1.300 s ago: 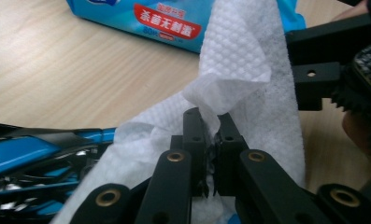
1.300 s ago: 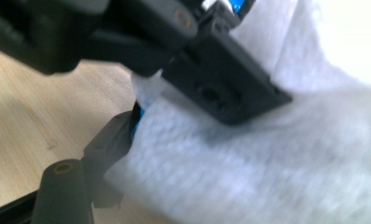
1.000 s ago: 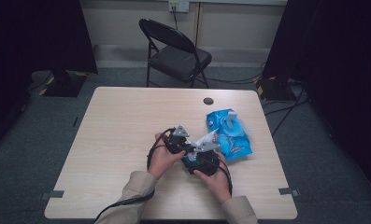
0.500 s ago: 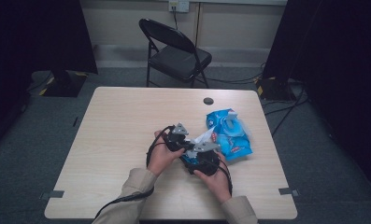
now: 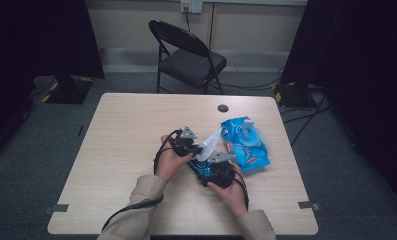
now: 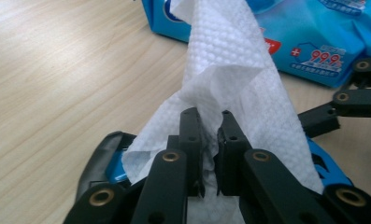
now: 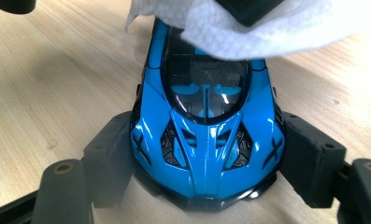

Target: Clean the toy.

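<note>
Blue toy car (image 7: pixel 206 135) clamped by right claw (image 7: pixel 206 186); left claw (image 6: pixel 210 140) pinching white wipe (image 6: pixel 230 70) at car's far end. Better: rub gently, keep car steady on table (image 5: pixel 121 130).

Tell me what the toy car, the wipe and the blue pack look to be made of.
Toy car: glossy blue painted plastic or metal; sharp highlights.
Wipe: soft nonwoven cloth, matte white; embossed dots, limp folds.
Blue pack: thin shiny plastic film; crinkles, printed.

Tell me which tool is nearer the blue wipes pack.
Left. The left tool, shut on a white wipe trailing from the wipes pack, sits just beside it; the right tool clamps the toy car farther back.
</note>
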